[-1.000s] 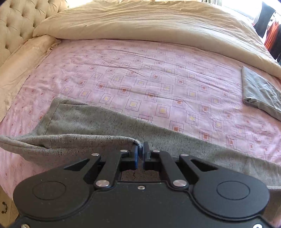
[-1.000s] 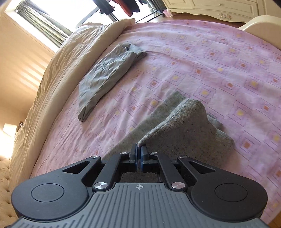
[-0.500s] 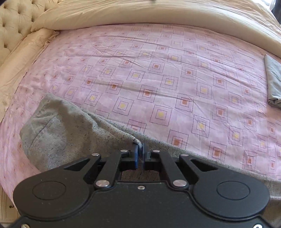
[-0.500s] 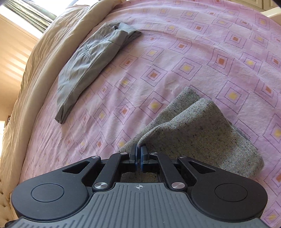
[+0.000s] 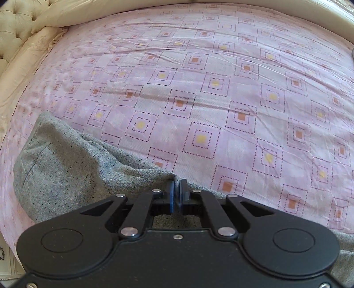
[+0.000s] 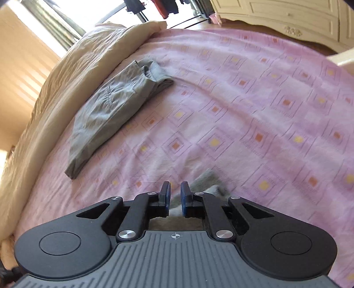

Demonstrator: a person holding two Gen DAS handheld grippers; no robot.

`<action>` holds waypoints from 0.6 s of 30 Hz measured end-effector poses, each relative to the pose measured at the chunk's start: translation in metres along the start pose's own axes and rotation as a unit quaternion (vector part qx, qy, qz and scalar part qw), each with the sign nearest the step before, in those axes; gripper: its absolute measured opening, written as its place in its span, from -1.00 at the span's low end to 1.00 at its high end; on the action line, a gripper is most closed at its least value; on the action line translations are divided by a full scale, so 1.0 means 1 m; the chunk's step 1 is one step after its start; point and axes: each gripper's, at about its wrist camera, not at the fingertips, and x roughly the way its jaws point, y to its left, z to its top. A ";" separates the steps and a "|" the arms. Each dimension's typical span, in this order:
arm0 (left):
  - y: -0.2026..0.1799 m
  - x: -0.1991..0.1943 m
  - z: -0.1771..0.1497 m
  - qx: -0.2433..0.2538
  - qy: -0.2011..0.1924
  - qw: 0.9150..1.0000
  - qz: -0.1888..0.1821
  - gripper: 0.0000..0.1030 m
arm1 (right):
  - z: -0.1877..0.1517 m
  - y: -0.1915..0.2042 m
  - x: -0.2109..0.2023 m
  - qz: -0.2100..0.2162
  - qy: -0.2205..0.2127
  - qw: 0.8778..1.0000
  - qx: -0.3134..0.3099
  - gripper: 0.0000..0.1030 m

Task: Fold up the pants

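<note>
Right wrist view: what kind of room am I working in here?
Most likely a bedroom: the work surface is a bed with a pink patterned sheet, a cream duvet pushed to its far side, and a tufted headboard in the left wrist view.

A home bedroom. A wide bed fills both views, made up with a pink sheet [image 5: 221, 93] printed in small squares, and a cream duvet [image 6: 66, 73] is pushed back along its far edge. A tufted cream headboard [image 5: 15, 24] curves round the bed's corner. Beyond the bed stand a cream wardrobe [image 6: 287, 15] with carved trim, a curtained sunlit window [image 6: 50, 17] and hanging clothes [image 6: 163, 6]
</note>
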 end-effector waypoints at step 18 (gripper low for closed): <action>0.001 -0.028 -0.002 0.012 -0.048 0.999 -0.010 -0.92 | 0.005 0.018 0.000 -0.014 0.029 0.991 -0.127 -0.93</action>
